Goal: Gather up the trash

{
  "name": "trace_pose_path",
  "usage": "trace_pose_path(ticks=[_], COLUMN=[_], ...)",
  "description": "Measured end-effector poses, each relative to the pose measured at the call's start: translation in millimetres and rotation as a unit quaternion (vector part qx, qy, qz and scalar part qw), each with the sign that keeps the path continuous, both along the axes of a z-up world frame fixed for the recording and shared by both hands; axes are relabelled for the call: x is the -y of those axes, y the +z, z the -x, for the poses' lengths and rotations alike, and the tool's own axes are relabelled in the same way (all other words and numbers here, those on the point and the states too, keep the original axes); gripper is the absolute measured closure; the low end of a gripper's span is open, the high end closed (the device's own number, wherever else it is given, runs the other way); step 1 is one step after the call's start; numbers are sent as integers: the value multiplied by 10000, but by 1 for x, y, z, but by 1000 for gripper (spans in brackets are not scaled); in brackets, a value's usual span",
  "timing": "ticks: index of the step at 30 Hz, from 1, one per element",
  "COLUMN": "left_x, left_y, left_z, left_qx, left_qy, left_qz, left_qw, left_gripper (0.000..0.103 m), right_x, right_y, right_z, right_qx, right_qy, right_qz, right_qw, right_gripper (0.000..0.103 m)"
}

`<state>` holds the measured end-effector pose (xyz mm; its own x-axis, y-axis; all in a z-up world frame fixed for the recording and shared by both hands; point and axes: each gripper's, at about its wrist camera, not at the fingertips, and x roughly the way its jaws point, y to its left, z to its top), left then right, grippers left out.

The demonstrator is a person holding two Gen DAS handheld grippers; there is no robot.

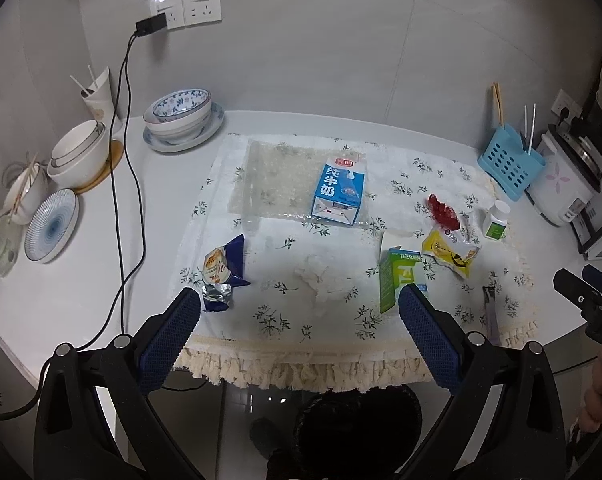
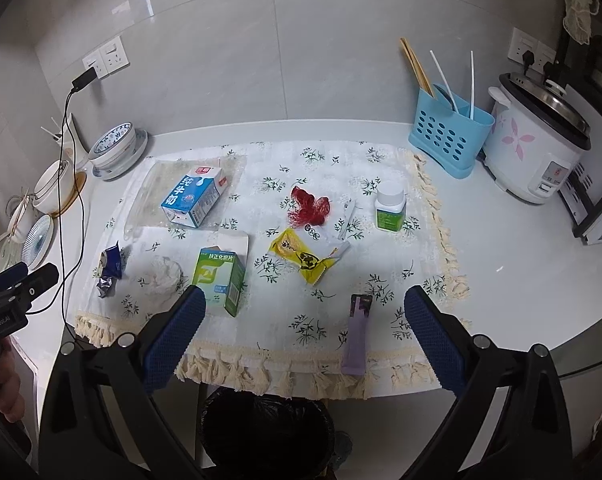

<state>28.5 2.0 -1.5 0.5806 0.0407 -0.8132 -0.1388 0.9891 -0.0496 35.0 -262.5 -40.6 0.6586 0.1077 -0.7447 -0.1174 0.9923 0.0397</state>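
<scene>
Left wrist view: the left gripper point(image 1: 299, 300) is spread wide and empty; its right finger hides part of the green box point(image 1: 399, 276). Crumpled tissue point(image 1: 315, 280) lies between the fingers, a blue snack wrapper point(image 1: 223, 274) just beyond the left one. Below the jaws, the black-lined bin point(image 1: 357, 424) is too dark to read. The right gripper point(image 2: 303, 302), equally wide and empty, has a purple sachet point(image 2: 357, 334) between its fingers; the milk carton point(image 2: 193, 196) lies farther ahead-left.
</scene>
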Motion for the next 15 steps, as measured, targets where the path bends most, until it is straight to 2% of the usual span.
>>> trace_pose_path(ticks=[15], left_x=[7], left_y=[2], left_z=[-1], left_qx=[-25], left_qy=[-132], left_qz=[33], left_qw=[9999], left_gripper=[6], right_x=[3], right_y=[-2], right_z=[1], right_qx=[-46], right_qy=[-16], right_qz=[36], right_qw=[10000], right_gripper=[7])
